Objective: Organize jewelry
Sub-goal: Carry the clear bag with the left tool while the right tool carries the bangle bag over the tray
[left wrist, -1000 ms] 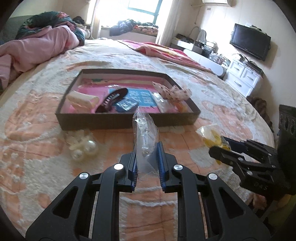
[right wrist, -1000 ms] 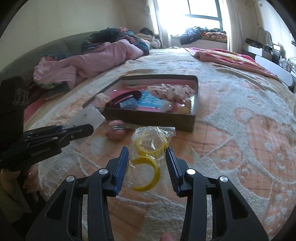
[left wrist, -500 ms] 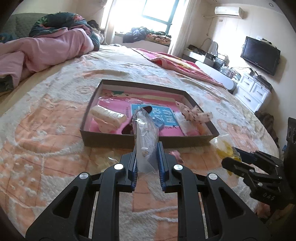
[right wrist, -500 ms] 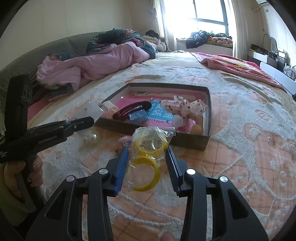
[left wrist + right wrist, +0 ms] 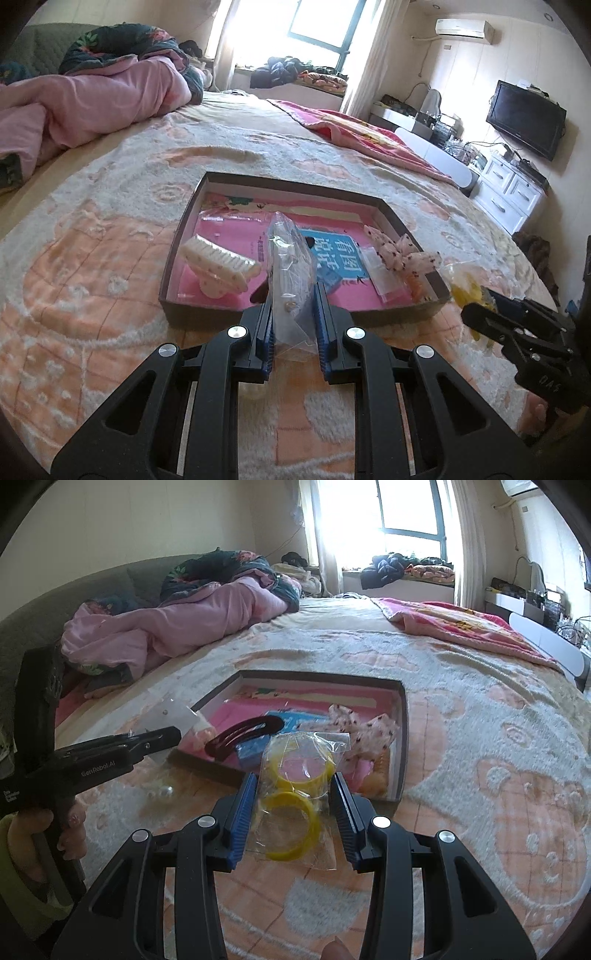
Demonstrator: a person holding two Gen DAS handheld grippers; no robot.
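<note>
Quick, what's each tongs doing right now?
Left tongs: shut on clear earring bag.
Right tongs: shut on yellow bangle bag.

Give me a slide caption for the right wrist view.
Right gripper holds a bag of yellow bangles just short of the box on the bed.

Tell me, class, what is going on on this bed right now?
A person holds a gripper in each hand above a bedspread. The left gripper pinches a small clear bag; the right gripper holds a bag of yellow bangles. Both hover just short of the shallow box already holding hair accessories.
</note>
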